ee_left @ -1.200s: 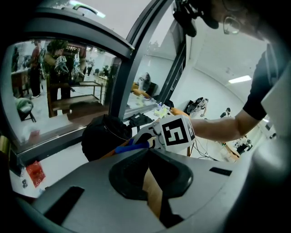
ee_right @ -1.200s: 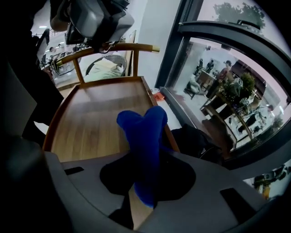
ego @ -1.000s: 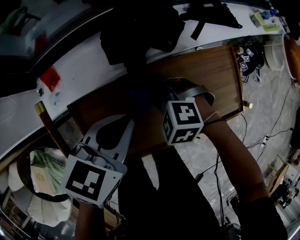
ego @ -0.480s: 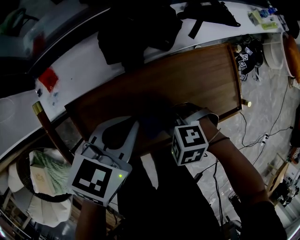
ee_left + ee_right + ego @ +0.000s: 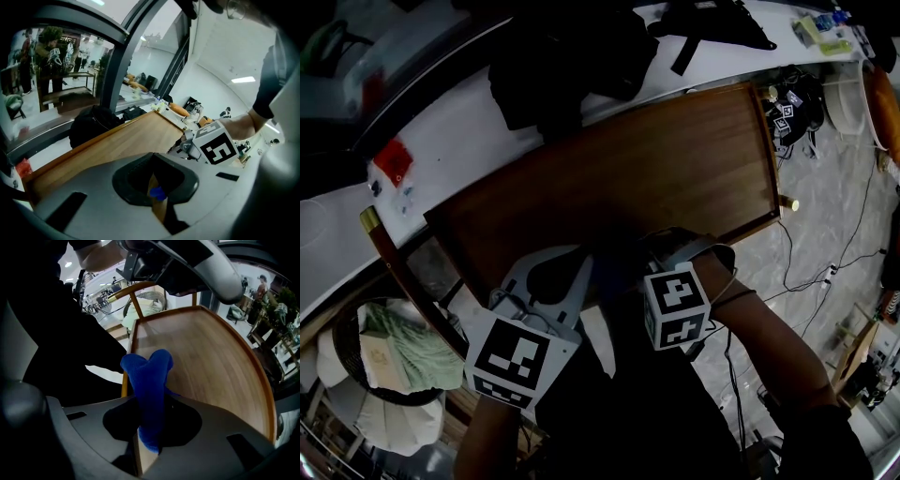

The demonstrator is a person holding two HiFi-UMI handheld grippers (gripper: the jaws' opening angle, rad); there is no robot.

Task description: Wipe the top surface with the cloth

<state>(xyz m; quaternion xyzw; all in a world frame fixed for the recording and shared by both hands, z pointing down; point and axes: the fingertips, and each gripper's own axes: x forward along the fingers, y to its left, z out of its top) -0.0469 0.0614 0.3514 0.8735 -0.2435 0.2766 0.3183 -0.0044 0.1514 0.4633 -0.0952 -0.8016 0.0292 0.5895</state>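
Observation:
The brown wooden table top (image 5: 675,150) fills the middle of the head view. A blue cloth (image 5: 147,376) stands bunched between the jaws of my right gripper (image 5: 147,427), which is shut on it at the table's near edge, over the wood (image 5: 211,357). In the head view the right gripper (image 5: 649,248) sits at that near edge, its marker cube just behind. My left gripper (image 5: 581,264) lies close beside it on the left, jaws together and holding nothing. Through the left gripper (image 5: 157,199) I see a speck of blue and the right gripper's cube (image 5: 216,147).
Black bags (image 5: 553,56) lie on a white counter behind the table. A wooden chair frame (image 5: 394,253) and a pale cushion (image 5: 384,347) stand at the left. Cables (image 5: 825,272) run over the floor at the right. More bags sit at the far end (image 5: 91,124).
The right gripper has drawn the cloth back across the wood from the middle to the near edge. The left gripper has shifted a little to the right, closer to it.

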